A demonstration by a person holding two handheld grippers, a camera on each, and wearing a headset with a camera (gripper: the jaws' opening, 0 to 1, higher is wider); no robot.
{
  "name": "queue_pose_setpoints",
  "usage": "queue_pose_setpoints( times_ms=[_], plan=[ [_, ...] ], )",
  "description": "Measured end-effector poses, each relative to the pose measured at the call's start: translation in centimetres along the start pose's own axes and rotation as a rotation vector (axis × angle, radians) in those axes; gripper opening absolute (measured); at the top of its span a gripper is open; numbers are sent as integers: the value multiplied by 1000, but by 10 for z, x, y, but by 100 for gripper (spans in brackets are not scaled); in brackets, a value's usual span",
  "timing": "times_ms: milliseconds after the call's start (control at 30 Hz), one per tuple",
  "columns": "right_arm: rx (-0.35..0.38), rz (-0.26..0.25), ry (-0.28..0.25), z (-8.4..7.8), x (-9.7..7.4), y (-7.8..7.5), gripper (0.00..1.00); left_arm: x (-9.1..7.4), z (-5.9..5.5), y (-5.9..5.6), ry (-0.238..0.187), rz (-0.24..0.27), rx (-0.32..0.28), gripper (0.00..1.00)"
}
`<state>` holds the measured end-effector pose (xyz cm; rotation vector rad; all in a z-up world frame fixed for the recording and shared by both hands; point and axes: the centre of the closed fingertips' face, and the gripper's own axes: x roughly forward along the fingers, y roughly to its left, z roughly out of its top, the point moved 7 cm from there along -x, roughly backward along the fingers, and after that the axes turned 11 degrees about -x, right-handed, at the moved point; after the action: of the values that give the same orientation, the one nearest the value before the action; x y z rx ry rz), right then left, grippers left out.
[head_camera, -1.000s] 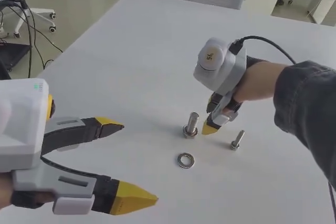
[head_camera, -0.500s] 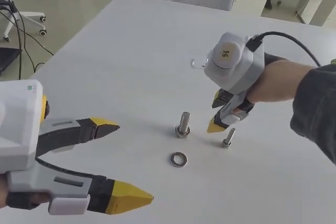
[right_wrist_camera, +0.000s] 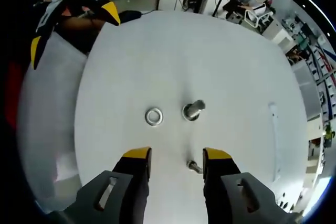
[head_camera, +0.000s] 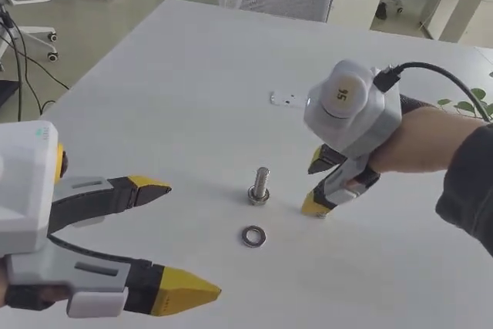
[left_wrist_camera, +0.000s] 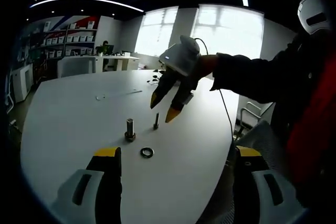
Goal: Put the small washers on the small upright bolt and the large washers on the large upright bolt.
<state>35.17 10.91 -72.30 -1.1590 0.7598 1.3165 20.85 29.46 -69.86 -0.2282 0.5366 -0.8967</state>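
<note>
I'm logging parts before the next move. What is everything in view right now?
table: one, white, under everything.
large bolt: one, silver, upright mid-table.
small bolt: one, silver, upright beside the large bolt, below the right gripper's tips.
washer: one, silver, flat on the table near the large bolt.
left gripper: one, yellow-tipped, open, empty.
right gripper: one, yellow-tipped, open, empty, over the small bolt.

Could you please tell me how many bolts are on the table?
2: a large bolt standing beside the loose washer, and a small bolt beneath the right gripper.
</note>
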Motion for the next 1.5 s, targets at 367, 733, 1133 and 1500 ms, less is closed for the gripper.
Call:
queue_pose_setpoints(
  times_ms=[367, 733, 1133, 1500],
  plan=[
    [7, 50, -15, 5, 14, 19, 42, -1, 0, -7, -5, -7, 13, 88],
    [-3, 104, -19, 17, 36, 28, 42, -5, -2, -8, -11, -3, 13, 88],
    [-7, 155, 5, 24, 68, 29, 41, -7, -5, -6, -13, 3, 5, 88],
    [-23, 171, 22, 32, 85, 28, 40, -12, -6, -5, -14, 12, 3, 88]
  ],
)
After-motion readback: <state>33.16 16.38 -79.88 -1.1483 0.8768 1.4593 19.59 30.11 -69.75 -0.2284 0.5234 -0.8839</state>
